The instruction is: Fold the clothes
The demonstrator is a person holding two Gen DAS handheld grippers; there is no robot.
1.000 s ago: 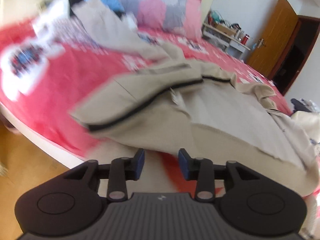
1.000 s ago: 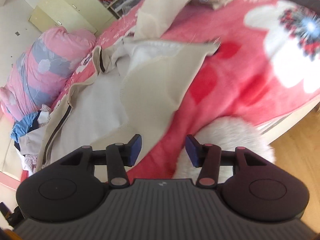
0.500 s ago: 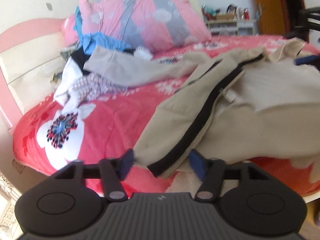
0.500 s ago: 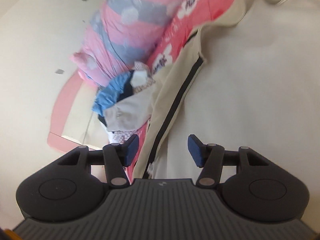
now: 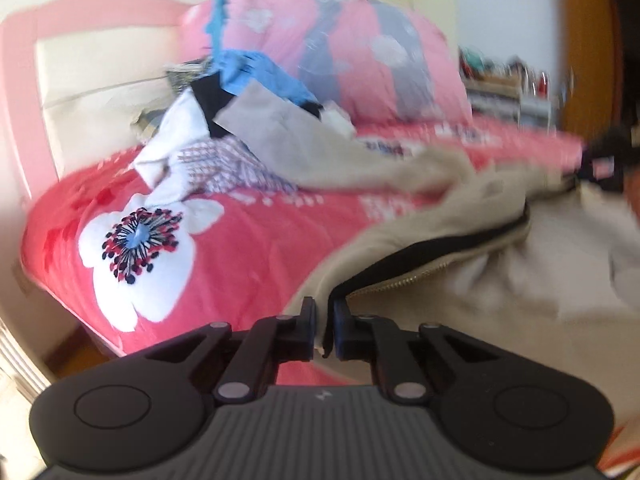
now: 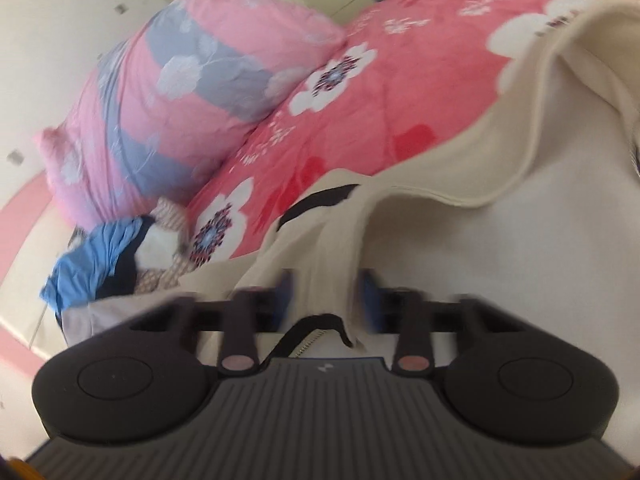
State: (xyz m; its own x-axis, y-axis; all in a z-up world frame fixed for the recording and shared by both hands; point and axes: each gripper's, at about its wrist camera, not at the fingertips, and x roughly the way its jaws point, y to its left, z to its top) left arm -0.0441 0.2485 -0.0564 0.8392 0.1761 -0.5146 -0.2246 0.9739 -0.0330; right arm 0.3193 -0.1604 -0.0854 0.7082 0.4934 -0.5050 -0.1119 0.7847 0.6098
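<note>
Gripping the beige jacket [image 5: 460, 280] at its zipper edge with the left tongs [image 5: 324, 330], closed tight on the cloth. Pinching a bunched fold of the same jacket [image 6: 500, 248] with the right tongs [image 6: 326, 300], likewise closed, probably to lift and spread it over the red bedspread [image 5: 248, 240] for folding. No containers visible; only a loose heap of clothes [image 5: 224, 136] near the pillow [image 5: 360, 48].
</note>
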